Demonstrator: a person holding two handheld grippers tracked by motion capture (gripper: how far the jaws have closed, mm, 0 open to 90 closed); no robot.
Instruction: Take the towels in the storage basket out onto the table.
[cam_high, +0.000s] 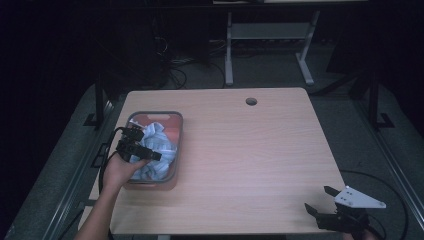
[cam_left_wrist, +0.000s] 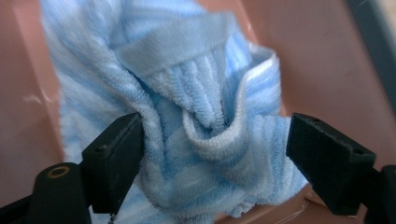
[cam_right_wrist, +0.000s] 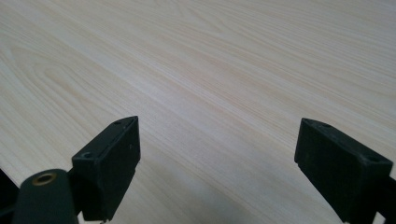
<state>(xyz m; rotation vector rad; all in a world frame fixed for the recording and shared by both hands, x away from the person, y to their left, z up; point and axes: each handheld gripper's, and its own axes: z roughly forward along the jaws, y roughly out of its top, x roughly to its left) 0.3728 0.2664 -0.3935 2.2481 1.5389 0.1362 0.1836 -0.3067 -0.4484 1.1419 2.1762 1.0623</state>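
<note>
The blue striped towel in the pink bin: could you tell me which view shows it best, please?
The left gripper view: the towel sits bunched between the open left gripper. The high view shows it small in the bin.

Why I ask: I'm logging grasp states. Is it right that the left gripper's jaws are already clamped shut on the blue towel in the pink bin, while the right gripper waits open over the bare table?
Not quite. The left gripper is open: in the left gripper view its jaws stand apart on either side of the blue towel in the pink bin. The right gripper does wait open over the table.
</note>
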